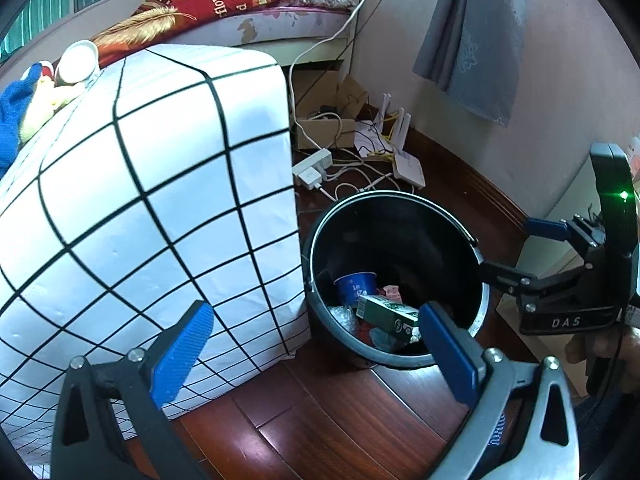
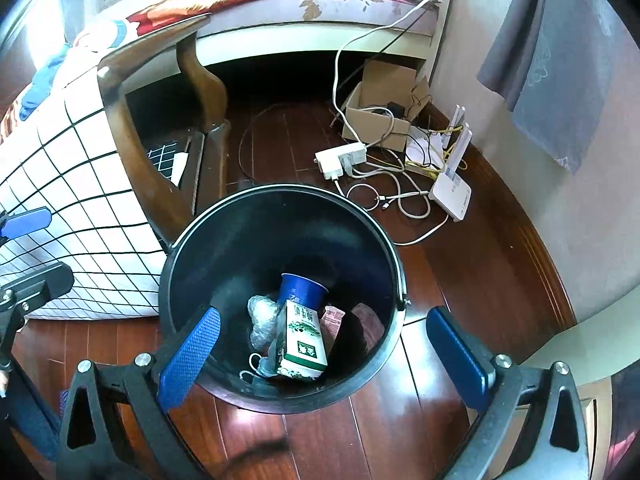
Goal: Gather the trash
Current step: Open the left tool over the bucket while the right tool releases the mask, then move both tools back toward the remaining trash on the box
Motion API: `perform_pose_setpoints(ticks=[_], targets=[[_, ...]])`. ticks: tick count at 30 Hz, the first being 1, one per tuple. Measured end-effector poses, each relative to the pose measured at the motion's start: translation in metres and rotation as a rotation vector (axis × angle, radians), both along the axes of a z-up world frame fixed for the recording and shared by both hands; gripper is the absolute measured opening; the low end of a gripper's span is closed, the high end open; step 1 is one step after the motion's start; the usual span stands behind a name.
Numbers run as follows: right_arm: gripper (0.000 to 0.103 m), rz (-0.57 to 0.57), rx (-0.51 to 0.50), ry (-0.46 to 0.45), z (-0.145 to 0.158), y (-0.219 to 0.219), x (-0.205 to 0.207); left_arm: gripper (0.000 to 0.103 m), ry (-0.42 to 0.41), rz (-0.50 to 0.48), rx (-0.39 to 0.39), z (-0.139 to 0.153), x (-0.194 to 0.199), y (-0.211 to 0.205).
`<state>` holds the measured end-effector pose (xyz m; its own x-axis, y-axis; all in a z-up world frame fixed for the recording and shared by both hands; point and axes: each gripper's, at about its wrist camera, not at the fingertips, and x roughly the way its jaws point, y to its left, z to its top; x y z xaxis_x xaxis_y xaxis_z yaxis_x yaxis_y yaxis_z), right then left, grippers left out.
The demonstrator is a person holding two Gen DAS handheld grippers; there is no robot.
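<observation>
Left claw (image 1: 316, 340) spread wide, blue pads bare, nothing between them; it hangs above the floor at the near-left edge of the black trash bin (image 1: 394, 280); bin stands on the wooden floor (image 1: 340, 400) just right of the bench under its white grid cloth (image 1: 140, 208); inside the bin, a blue cup (image 1: 355, 286) and a green milk carton (image 1: 386, 314); right claw (image 1: 516, 252) at the bin's right rim, fingers apart, empty; paper cup (image 1: 78, 62) on the bench's far left corner.

Right wrist view: right claw (image 2: 324, 350) wide, holding nothing, directly over the bin (image 2: 280, 296); blue cup (image 2: 302, 290) lies far, milk carton (image 2: 302, 340) near it and touching, clear crumpled plastic (image 2: 262, 320) left of the carton; power strip (image 2: 340, 158) and white router (image 2: 452, 188) on the floor far right; left claw's pad (image 2: 26, 220) shows at the left edge.
</observation>
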<state>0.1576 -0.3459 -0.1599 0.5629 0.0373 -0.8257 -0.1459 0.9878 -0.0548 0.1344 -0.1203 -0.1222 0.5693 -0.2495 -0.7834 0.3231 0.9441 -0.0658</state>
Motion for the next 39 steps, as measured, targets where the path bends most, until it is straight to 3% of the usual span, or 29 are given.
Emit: perform_pose_setpoints(ticks=[28,39], targets=[[0.103,0.112,0.037,-0.176,0.066,0.057,-0.014,0.103,-0.137,0.102,-0.028,0.06,-0.021,0.054],[0.103,0.188,0.1,-0.275,0.111,0.097,-0.001,0.102,-0.213,0.245,-0.041,0.093,-0.009,0.132]])
